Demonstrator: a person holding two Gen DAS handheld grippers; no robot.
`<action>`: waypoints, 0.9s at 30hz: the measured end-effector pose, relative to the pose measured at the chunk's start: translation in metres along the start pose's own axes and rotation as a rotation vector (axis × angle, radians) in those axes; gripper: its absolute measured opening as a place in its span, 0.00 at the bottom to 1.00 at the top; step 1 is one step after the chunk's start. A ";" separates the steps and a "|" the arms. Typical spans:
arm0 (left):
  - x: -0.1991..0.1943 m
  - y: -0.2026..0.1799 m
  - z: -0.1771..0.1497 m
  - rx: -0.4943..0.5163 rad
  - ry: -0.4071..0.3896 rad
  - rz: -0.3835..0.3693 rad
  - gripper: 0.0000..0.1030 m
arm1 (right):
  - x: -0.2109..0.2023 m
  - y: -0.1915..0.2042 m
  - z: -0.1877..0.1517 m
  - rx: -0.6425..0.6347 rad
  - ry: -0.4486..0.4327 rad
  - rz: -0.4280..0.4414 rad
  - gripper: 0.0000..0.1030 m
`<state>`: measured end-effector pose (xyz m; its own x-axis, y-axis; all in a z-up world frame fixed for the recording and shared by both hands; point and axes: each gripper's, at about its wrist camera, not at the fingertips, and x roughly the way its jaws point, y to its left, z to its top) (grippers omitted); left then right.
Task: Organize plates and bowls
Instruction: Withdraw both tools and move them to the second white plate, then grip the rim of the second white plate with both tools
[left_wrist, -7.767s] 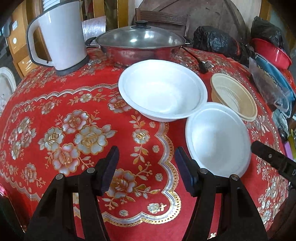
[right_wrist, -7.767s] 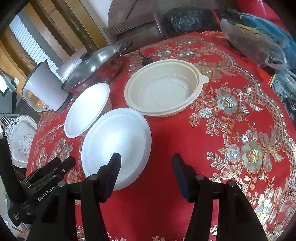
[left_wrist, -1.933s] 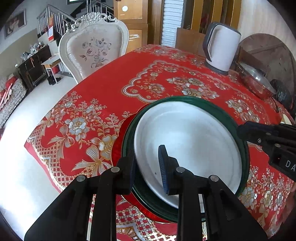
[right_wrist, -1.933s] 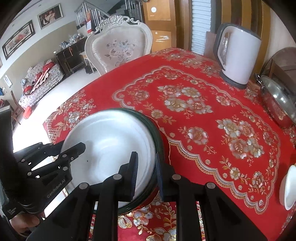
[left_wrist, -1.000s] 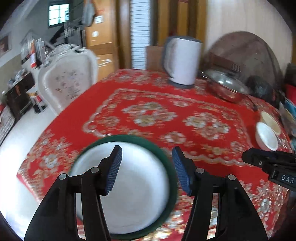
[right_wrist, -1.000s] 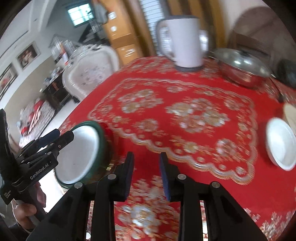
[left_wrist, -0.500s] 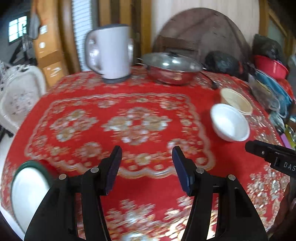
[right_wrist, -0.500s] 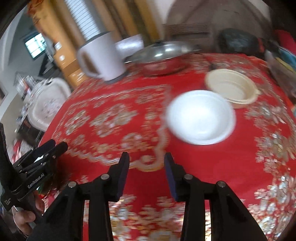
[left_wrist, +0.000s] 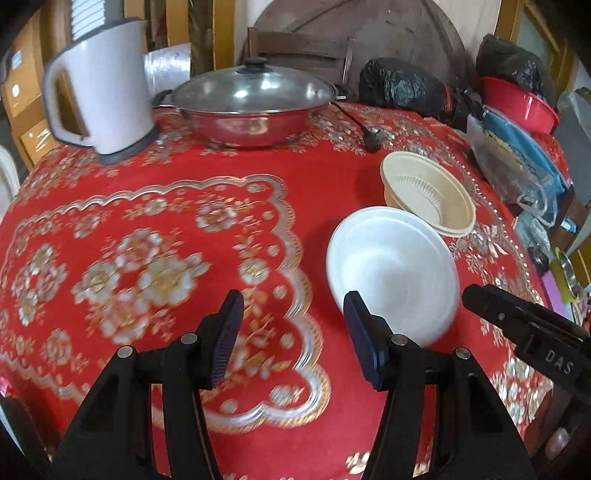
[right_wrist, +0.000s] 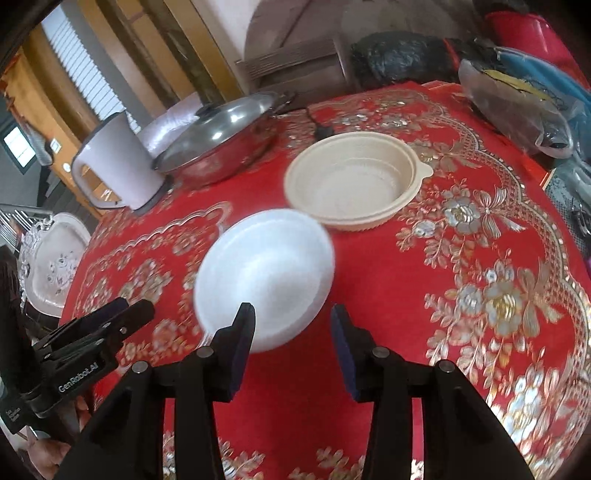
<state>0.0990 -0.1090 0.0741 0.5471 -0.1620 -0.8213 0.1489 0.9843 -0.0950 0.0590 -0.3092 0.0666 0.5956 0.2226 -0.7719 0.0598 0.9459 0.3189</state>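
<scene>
Black plastic makes up both tools, each with dark blue pads on the inner faces of its two fingers. On the left tool (left_wrist: 291, 332) the jaws stand moderately apart with nothing between them; under the gap lies only the red, flower-patterned cloth of the tabletop (left_wrist: 155, 229), and I cannot tell whether the fingertips touch it. Its right finger overlaps the near rim of the white bowl (left_wrist: 393, 280) in the left wrist view, but whether it touches the bowl cannot be told. The right tool (right_wrist: 291, 332) holds nothing either; its jaws have just been opening and now stand a little less wide than the left tool's, with bare red cloth showing in the gap. Its left finger (right_wrist: 242, 332) stands in front of the near edge of the white bowl (right_wrist: 264, 284), contact again unclear. In the left wrist view the right tool (left_wrist: 524, 332) comes in from the right edge, just beside the white bowl. The white bowl sits upright on the tabletop, right before both tools, and its far rim reaches the beige bowl (left_wrist: 428, 192), which stands just behind it, upright too. Farther back on the cloth stand a lidded steel pan (left_wrist: 251, 107) and a white kettle (left_wrist: 99, 85), well apart from the bowls. Part of a hand (right_wrist: 48, 454) shows below the left tool in the right wrist view.
</scene>
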 end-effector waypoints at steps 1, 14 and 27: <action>0.006 -0.003 0.003 0.001 0.008 0.001 0.55 | 0.004 -0.003 0.005 0.003 0.004 0.003 0.42; 0.055 -0.017 0.016 -0.009 0.085 -0.008 0.55 | 0.044 -0.011 0.018 -0.020 0.065 0.017 0.41; 0.061 -0.026 0.007 0.042 0.133 0.013 0.17 | 0.045 -0.005 0.010 -0.077 0.058 0.004 0.13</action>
<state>0.1347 -0.1453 0.0303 0.4357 -0.1360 -0.8898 0.1788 0.9819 -0.0626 0.0936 -0.3069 0.0361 0.5478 0.2380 -0.8020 -0.0058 0.9597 0.2809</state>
